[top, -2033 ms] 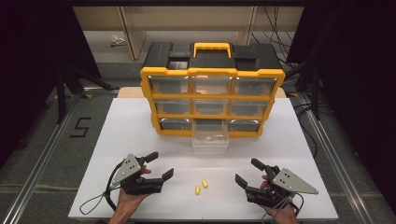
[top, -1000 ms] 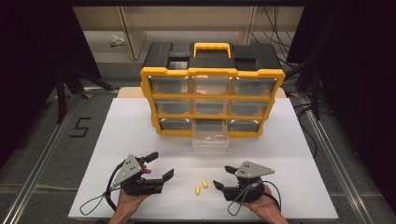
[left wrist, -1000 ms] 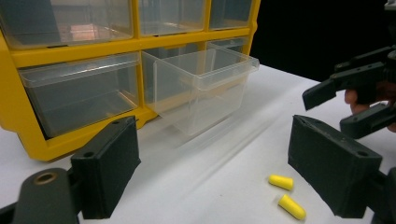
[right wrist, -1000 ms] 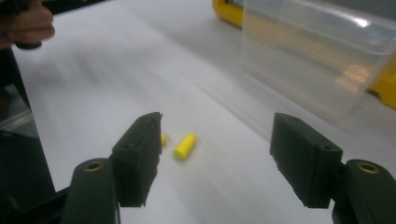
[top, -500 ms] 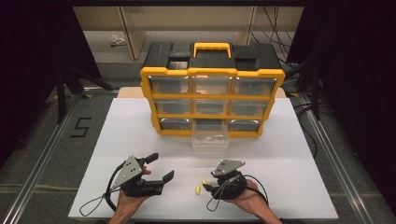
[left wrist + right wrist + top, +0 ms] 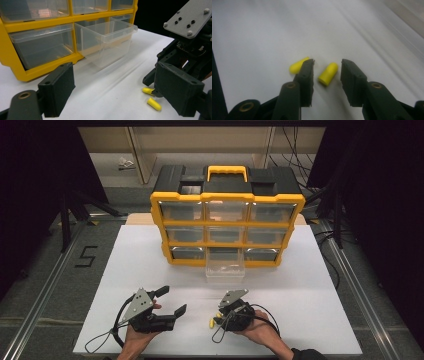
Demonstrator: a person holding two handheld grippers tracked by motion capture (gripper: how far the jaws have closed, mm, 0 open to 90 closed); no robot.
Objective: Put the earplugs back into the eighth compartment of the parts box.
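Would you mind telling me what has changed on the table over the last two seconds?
The right gripper has swung in from the table's right side toward the middle and now straddles one yellow earplug, jaws open and not yet closed on it. The left gripper, the other earplug, the organizer and its pulled-out drawer stayed put.
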